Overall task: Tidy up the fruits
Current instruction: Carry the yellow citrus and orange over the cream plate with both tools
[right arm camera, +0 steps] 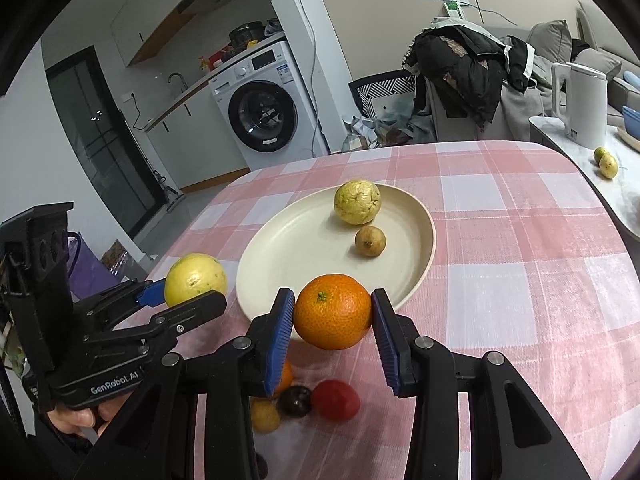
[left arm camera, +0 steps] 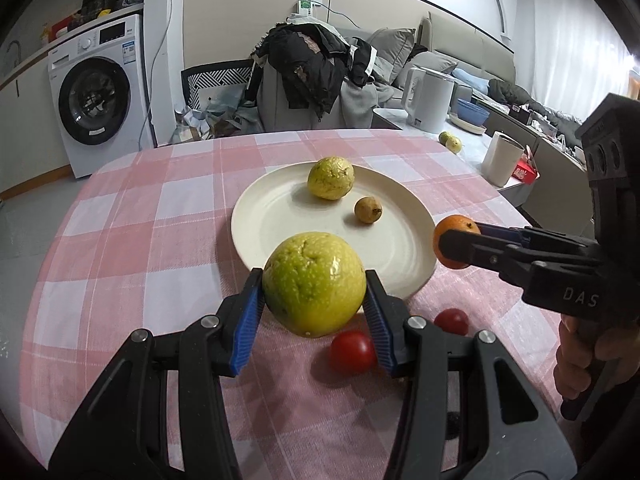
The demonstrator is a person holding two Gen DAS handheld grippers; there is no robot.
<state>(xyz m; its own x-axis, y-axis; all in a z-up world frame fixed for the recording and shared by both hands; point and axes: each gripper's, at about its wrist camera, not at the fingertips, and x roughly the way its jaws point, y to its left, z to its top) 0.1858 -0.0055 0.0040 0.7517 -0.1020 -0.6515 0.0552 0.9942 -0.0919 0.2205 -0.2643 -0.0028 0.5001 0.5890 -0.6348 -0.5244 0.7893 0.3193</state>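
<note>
Above plate (left arm camera: pixel 256 216) rim: left hand-held gripper (left arm camera: pixel 314 296) clamps guava (left arm camera: pixel 314 284), right hand-held gripper (right arm camera: pixel 332 320) clamps orange (right arm camera: pixel 333 311).

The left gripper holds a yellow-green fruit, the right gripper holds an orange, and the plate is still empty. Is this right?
Not quite: the plate is not empty. The right wrist view shows a wrinkled yellow fruit and a small brown fruit on it. The left gripper does hold a yellow-green fruit, the right gripper an orange.
</note>
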